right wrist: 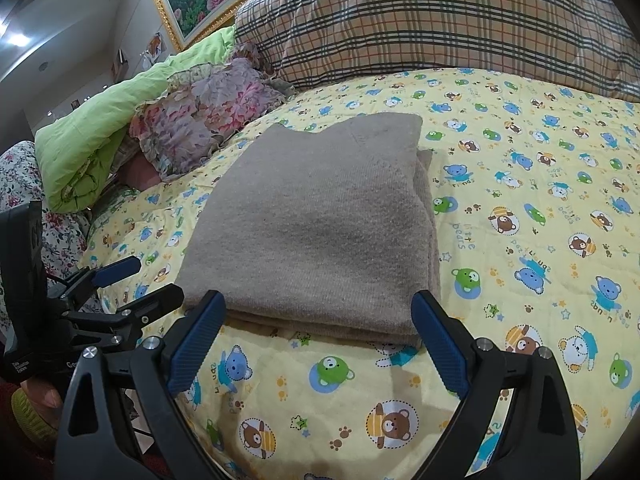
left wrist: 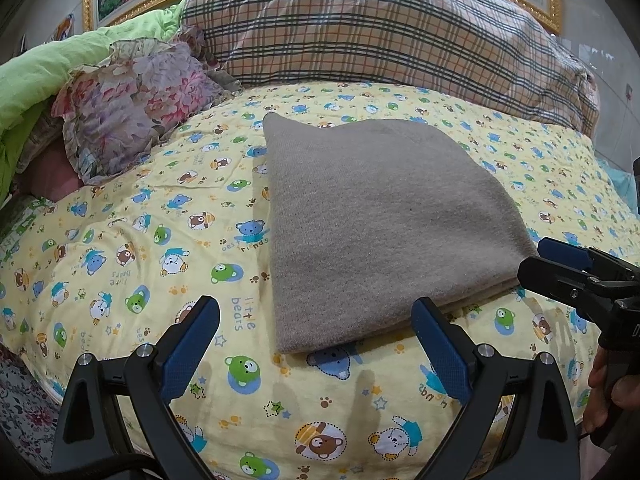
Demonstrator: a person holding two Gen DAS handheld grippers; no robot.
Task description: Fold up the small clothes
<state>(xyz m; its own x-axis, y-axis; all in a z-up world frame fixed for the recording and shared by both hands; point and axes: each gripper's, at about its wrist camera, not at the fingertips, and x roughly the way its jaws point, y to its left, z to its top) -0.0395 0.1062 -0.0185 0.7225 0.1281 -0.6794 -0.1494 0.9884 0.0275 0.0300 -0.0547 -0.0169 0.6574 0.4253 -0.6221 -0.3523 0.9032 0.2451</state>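
A grey-brown knitted garment [left wrist: 380, 220] lies folded into a flat stack on the yellow bear-print bedspread [left wrist: 132, 240]. In the left wrist view my left gripper [left wrist: 316, 312] stands open just short of the garment's near edge, nothing between its blue pads. The right gripper [left wrist: 540, 260] shows at the right edge, open beside the garment's near right corner. From the right wrist view the folded garment [right wrist: 316, 224] shows layered edges; my right gripper [right wrist: 318, 312] is open at its near edge, empty. The left gripper [right wrist: 144, 280] is open at the left, off the garment.
A plaid quilt [left wrist: 380, 28] is piled along the back. A floral pillow [left wrist: 140, 108] and a green blanket [left wrist: 44, 68] lie at the back left. The bedspread [right wrist: 540, 200] stretches to the right of the garment. A hand [left wrist: 604, 392] holds the right gripper's handle.
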